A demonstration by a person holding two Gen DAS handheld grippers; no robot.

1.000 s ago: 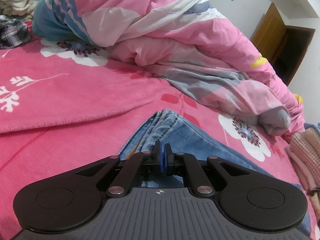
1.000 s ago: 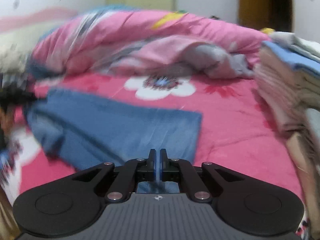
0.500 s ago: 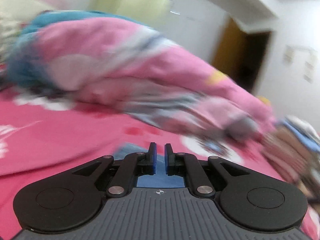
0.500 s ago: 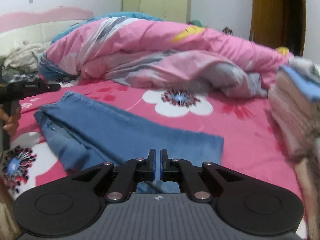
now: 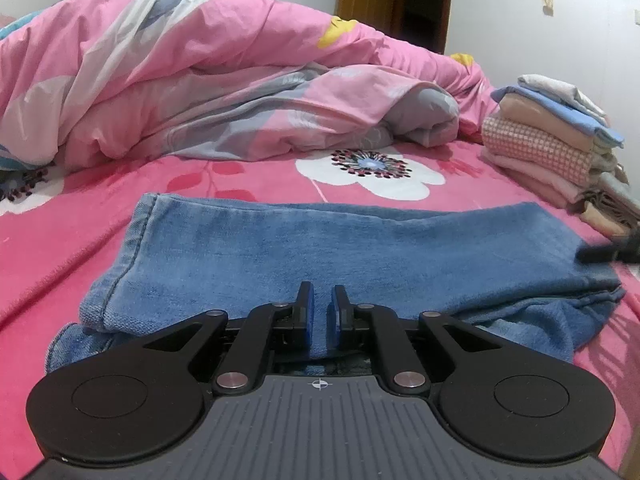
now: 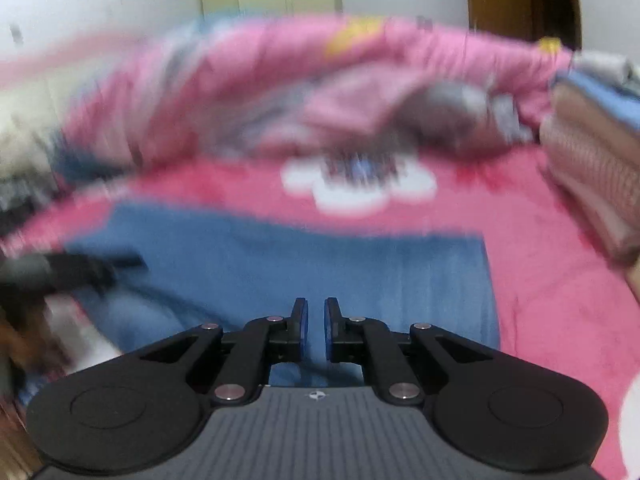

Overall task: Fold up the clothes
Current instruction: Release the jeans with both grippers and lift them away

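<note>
Blue jeans (image 5: 360, 248) lie folded in a long flat band across the pink flowered bedspread (image 5: 60, 240). My left gripper (image 5: 319, 300) hovers over their near edge. Its jaws are opening, a narrow gap shows between the blue pads, and denim lies below them, not pinched. In the blurred right wrist view the jeans (image 6: 320, 264) fill the middle. My right gripper (image 6: 316, 312) sits over the near edge with its jaws opening too, and nothing is pressed between the pads. Each view shows the other gripper as a dark blur, at the right edge (image 5: 604, 254) and at the left (image 6: 92, 266).
A bunched pink, grey and white duvet (image 5: 200, 80) fills the far side of the bed. A stack of folded clothes (image 5: 560, 148) stands at the right, close to the jeans' right end. A brown door (image 5: 392, 4) is behind.
Both grippers' pads have parted from shut to a narrow gap. The left view has swung right and levelled, so the jeans now lie flat across it. The right view has turned blurry.
</note>
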